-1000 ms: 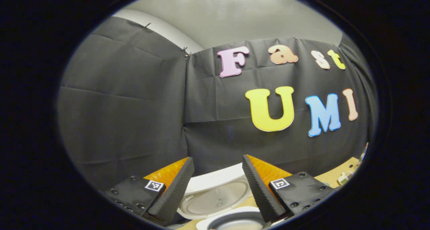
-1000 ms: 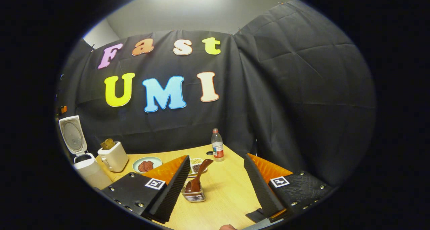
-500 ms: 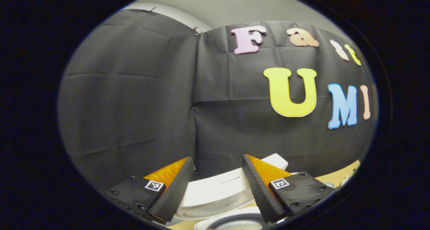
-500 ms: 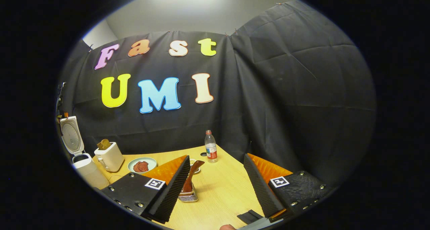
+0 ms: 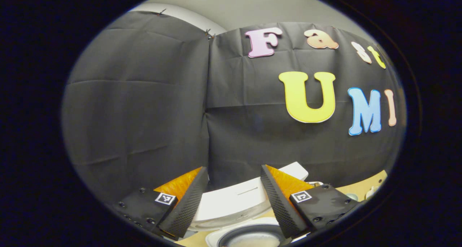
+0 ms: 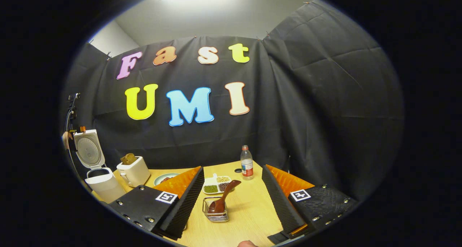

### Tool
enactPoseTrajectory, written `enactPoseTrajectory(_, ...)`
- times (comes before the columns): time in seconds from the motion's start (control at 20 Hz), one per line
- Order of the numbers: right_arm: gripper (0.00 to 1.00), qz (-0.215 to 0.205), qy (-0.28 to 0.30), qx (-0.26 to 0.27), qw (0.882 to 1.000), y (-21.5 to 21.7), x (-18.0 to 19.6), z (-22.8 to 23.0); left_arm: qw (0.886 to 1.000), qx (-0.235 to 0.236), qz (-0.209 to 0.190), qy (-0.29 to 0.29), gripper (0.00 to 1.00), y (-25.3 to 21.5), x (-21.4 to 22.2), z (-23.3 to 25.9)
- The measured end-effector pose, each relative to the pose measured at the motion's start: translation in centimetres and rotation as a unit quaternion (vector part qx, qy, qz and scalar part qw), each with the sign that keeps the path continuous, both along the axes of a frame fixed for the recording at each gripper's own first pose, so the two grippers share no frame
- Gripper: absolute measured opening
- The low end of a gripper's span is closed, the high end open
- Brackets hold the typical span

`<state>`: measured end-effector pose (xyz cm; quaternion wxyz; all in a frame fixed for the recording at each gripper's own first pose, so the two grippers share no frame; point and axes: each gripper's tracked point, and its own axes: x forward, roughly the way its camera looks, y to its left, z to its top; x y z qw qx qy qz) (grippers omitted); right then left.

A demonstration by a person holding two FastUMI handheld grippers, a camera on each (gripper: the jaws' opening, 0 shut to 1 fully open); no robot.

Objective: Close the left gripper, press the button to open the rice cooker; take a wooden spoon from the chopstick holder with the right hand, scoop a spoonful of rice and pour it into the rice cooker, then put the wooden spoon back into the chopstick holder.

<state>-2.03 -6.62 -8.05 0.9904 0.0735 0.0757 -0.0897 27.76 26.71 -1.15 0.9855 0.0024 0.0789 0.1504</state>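
In the left gripper view, the left gripper point(image 5: 234, 200) hangs above the open cooker point(image 5: 238, 203), its jaws wide apart and holding nothing. Between the fingers lies the cooker's raised white lid, seen from its outer side, and under it, at the bottom edge, the rim of the dark inner pot point(image 5: 249, 238). To the right, past the right finger, a strip of the wooden table point(image 5: 364, 187) shows with a few small things too blurred to tell.

In the right gripper view, the cooker point(image 6: 95, 167) stands at the far left of the table point(image 6: 249, 214), lid up, with its round inner face turned toward the camera. Just right of it stands a white toaster point(image 6: 134, 170) with a brown slice sticking out of the top, then a plate point(image 6: 164, 177) partly hidden behind the left finger. The right gripper point(image 6: 232, 198) has its jaws wide apart and empty. Between the fingers, on the table, stands the wire holder point(image 6: 216, 210) with the spoon point(image 6: 224, 197) in it, bowl down, handle leaning up to the right. Just behind the holder lies a white divided dish point(image 6: 216, 185) of grains, with green ones in its left compartment. Farther back, near the wall, stands a clear bottle point(image 6: 246, 163).
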Motion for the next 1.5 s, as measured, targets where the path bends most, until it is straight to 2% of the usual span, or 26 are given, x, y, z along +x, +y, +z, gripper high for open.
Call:
enactPoseTrajectory(0.05,0.98,0.008,-0.003,-0.001,1.000,0.4,0.3,0.4,1.000,0.002,-0.002,0.001,1.00,-0.5,-0.4,0.0)
enactPoseTrajectory(0.1,0.98,0.014,-0.005,-0.005,1.000,0.5,0.5,0.6,1.000,0.003,-0.004,0.000,0.96,-1.1,-0.8,-0.1)
enactPoseTrajectory(0.15,0.98,0.020,-0.006,-0.009,1.000,0.5,0.7,0.8,1.000,0.006,-0.006,0.002,0.96,-1.7,-1.2,-0.2)
enactPoseTrajectory(0.2,0.98,0.024,-0.006,-0.013,1.000,0.4,0.9,0.8,1.000,0.009,-0.010,0.002,1.00,-2.2,-1.8,-0.5)
enactPoseTrajectory(0.6,0.98,0.050,-0.001,-0.004,0.999,-0.1,1.5,0.2,0.999,0.012,-0.027,0.021,1.00,-6.3,-5.3,-2.6)
enactPoseTrajectory(0.65,0.98,0.052,-0.002,-0.006,0.999,-0.4,1.5,0.3,0.999,0.012,-0.030,0.026,0.96,-6.9,-5.9,-3.2)
enactPoseTrajectory(0.7,0.98,0.053,-0.001,-0.009,0.999,-0.5,1.7,0.2,0.999,0.011,-0.033,0.030,1.00,-7.4,-6.6,-3.7)
enactPoseTrajectory(0.85,0.98,0.060,0.002,-0.008,0.998,-1.1,2.1,0.2,0.998,0.013,-0.045,0.042,1.00,-9.2,-8.3,-5.4)
enactPoseTrajectory(0.9,0.98,0.064,0.003,-0.005,0.998,-1.2,2.2,0.2,0.998,0.012,-0.048,0.046,0.94,-9.7,-8.8,-5.8)
enactPoseTrajectory(0.95,0.98,0.067,0.002,-0.004,0.998,-1.2,2.3,0.2,0.997,0.009,-0.050,0.050,0.99,-10.2,-9.1,-6.1)
enactPoseTrajectory(1.3,0.98,0.088,0.008,-0.017,0.996,-1.1,2.8,-0.3,0.995,-0.028,-0.054,0.073,1.00,-12.6,-11.4,-9.8)
enactPoseTrajectory(1.5,0.98,0.094,0.009,-0.017,0.995,-1.4,2.8,-0.2,0.990,-0.076,-0.065,0.103,0.99,-14.0,-12.7,-13.1)
